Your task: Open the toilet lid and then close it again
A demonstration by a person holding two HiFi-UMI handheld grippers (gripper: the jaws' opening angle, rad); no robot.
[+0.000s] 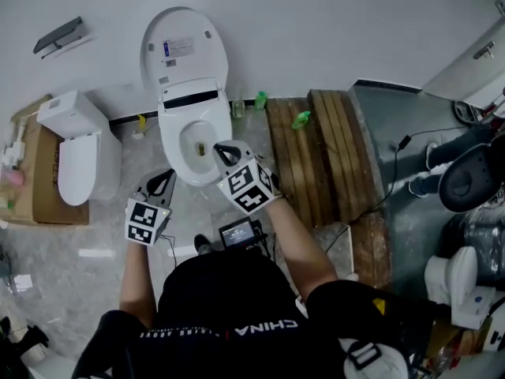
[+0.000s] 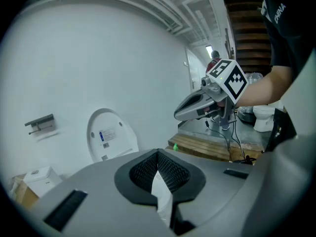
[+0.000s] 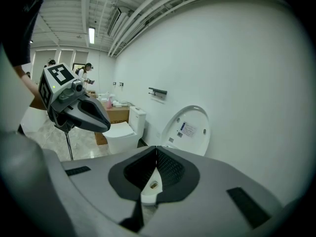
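A: Start big. Where is the toilet [image 1: 175,158], and how does it stand?

B: Against the white wall [image 1: 331,22], straight ahead of the person. A wooden pallet [image 1: 316,148] lies to its right and a second toilet [image 1: 79,160], closed, stands off to its left. The lid [image 1: 183,50] of the middle one is up, leaning back on the wall, and the bowl below it lies open.

A: So which step is this?

B: I'd judge the opening half done and the closing half not yet begun. Nothing touches the lid.

A: And the tools?

B: The right hand-held gripper [image 1: 219,148] hangs over the bowl's near rim, jaws pressed together with nothing in them. Its own view shows only the bowl through the slit. Whether it brushes the rim I cannot tell. The left hand-held gripper [image 1: 164,180] sits lower, beside the bowl's left flank, jaws likewise closed and empty.

A: What does the next move ask?

B: A reach forward and up, over the bowl, to the lid's top edge. Closed tips could hook behind that edge and tip it forward, but a pinch on the rim would need the jaws parted first. Then a slow lowering, since a lid let go past upright would likely drop and slam.
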